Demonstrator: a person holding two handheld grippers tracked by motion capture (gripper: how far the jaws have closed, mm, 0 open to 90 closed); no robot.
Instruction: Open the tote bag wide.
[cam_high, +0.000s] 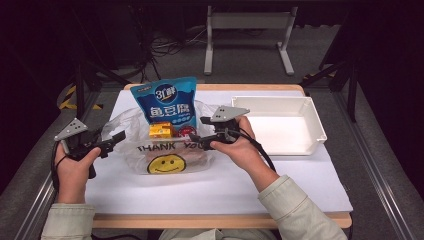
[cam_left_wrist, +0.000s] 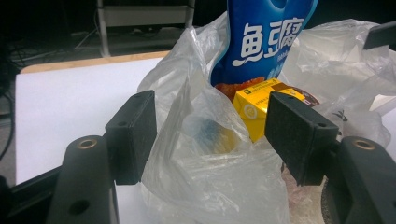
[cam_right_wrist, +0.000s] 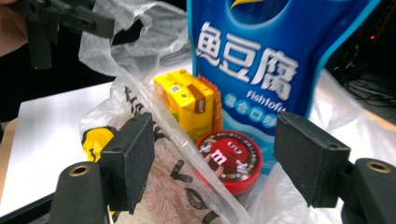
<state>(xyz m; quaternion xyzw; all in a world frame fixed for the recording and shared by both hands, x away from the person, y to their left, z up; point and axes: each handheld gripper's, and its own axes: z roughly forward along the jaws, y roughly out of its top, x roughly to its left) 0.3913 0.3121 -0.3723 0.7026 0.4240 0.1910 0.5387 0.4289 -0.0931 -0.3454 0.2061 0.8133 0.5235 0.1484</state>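
From above, the clear plastic bag (cam_high: 165, 150) sits mid-table, with the white tray (cam_high: 280, 125) at three o'clock. The left gripper (cam_left_wrist: 210, 135) straddles a bag fold, pads spread and not pressing. The right gripper (cam_right_wrist: 215, 158) stands open around the bag's rim; its view reveals a red candy tin (cam_right_wrist: 229, 156) beside the yellow carton (cam_right_wrist: 187, 100).

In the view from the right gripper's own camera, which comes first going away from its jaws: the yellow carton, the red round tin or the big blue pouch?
1. Red round tin: nearest, low between the right gripper's jaws.
2. Yellow carton: just behind, to the tin's left.
3. Blue fish tofu pouch: farthest, standing upright at the back.
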